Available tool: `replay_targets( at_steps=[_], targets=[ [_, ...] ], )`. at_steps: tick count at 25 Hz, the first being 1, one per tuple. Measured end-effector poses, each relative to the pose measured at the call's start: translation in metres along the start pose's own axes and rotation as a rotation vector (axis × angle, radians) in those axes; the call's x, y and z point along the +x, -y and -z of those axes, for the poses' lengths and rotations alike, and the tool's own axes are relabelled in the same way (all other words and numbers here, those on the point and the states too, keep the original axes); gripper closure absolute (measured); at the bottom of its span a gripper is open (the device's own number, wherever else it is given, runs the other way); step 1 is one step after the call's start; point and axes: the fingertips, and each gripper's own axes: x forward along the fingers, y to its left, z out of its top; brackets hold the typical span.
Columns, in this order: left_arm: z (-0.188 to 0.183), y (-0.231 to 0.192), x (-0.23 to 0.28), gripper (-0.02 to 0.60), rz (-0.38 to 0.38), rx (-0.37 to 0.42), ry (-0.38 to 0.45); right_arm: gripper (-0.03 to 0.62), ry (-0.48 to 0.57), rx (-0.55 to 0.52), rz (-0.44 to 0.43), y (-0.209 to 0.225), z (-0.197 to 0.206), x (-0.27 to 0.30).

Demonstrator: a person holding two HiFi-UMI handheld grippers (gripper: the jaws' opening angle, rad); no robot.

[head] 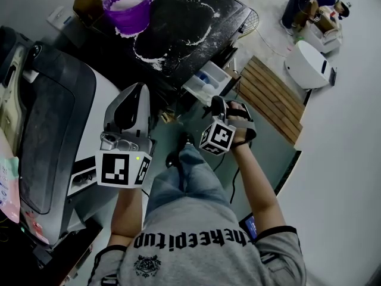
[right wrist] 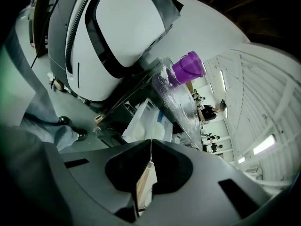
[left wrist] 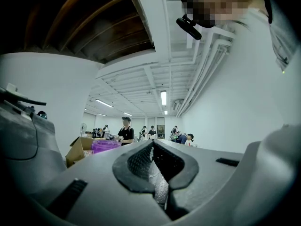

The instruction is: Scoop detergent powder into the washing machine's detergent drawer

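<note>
Both claws shut on nothing, held low by the body — seemingly idle.
The left gripper (left wrist: 153,142) points ceilingward; the right gripper (right wrist: 151,142) faces the pulled-out detergent drawer (right wrist: 143,121), open for filling. The purple tub (head: 127,6) of detergent powder (head: 126,0) waits at the washer top's (head: 178,22) far left corner — no scoop shows, perhaps hidden.

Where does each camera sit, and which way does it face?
Head view: on the person's head, down at the powder-dusted dark washing machine top; both forearms show.
Left gripper view: on the left gripper, up at the white ceiling; shut jaws show.
Right gripper view: on the right gripper, at the white detergent drawer; shut jaws, trouser leg.
Shared by all: the purple plastic bucket.
</note>
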Motion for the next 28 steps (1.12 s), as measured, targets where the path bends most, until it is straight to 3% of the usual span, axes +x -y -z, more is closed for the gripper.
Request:
replay_targets(
  at_steps=[10,14,17,22,28],
  targets=[
    [-0.001,-0.003,-0.016,0.578,0.006,-0.004,0.009,0.589,-0.035,-0.001,-0.023,-0.005,0.001,-0.001],
    [-0.005,-0.003,-0.018,0.578,0.009,0.004,0.015,0.589,-0.038,0.077,-0.05,-0.005,0.003,-0.002],
    [-0.008,-0.006,-0.018,0.578,0.006,0.01,0.017,0.589,-0.02,0.248,-0.099,-0.003,0.002,-0.003],
    [-0.015,-0.006,-0.016,0.578,0.003,0.021,0.026,0.589,0.068,0.675,-0.225,0.003,-0.002,-0.011],
    [-0.023,-0.001,-0.017,0.578,-0.027,0.027,0.038,0.589,0.182,0.965,-0.256,0.02,-0.002,-0.027]
  ],
)
